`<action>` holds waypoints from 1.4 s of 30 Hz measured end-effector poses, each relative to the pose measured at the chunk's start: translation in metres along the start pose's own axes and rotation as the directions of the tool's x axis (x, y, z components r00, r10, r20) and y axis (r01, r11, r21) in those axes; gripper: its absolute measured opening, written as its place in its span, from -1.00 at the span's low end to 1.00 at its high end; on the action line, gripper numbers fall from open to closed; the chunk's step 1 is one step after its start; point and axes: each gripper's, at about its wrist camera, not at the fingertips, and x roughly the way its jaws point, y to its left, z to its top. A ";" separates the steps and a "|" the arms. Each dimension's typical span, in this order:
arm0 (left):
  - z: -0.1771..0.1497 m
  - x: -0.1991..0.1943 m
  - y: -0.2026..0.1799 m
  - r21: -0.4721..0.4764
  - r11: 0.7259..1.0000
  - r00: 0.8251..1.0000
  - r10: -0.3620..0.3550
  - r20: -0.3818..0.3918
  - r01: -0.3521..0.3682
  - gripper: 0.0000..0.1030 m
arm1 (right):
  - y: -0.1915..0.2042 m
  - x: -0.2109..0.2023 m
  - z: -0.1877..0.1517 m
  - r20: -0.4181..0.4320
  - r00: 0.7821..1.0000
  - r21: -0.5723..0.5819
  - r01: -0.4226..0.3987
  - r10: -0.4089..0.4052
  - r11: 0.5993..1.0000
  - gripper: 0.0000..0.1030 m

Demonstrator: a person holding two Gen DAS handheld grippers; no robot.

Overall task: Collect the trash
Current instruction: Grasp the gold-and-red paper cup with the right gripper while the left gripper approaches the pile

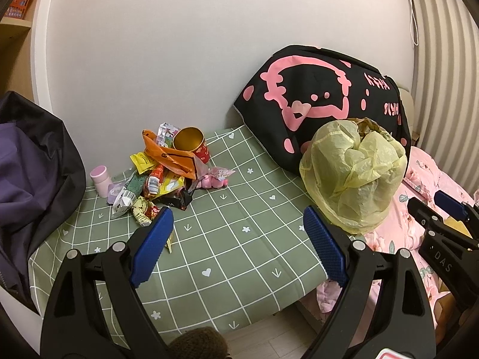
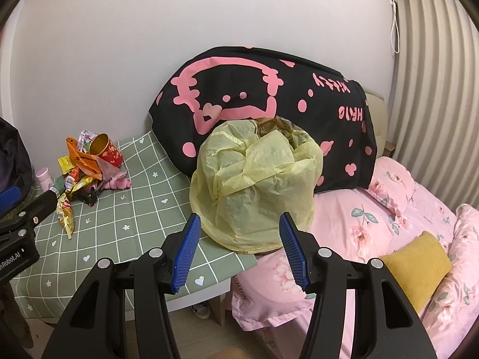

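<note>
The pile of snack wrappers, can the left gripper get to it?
Probably yes. The left gripper is open, and only bare green checked cloth lies between it and the wrapper pile.

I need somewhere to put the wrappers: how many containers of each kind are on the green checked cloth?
Bin with yellow liner: 1
Red-and-gold can: 1
Pink bottle: 1
Total: 3
</note>
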 end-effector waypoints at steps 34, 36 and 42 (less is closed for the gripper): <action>0.120 0.214 0.199 -0.086 0.996 0.993 -0.029 -0.113 0.019 0.67 | 0.180 0.211 0.069 -0.212 0.964 -0.205 -0.205 0.161 0.957 0.00; 0.133 0.231 0.200 -0.066 0.996 0.989 -0.067 -0.131 0.059 0.52 | 0.179 0.213 0.067 -0.222 0.965 -0.196 -0.182 0.137 0.963 0.00; 0.140 0.264 0.185 -0.009 0.991 0.974 -0.132 -0.185 0.132 0.17 | 0.164 0.212 0.058 -0.258 0.962 -0.164 -0.139 0.093 0.977 0.00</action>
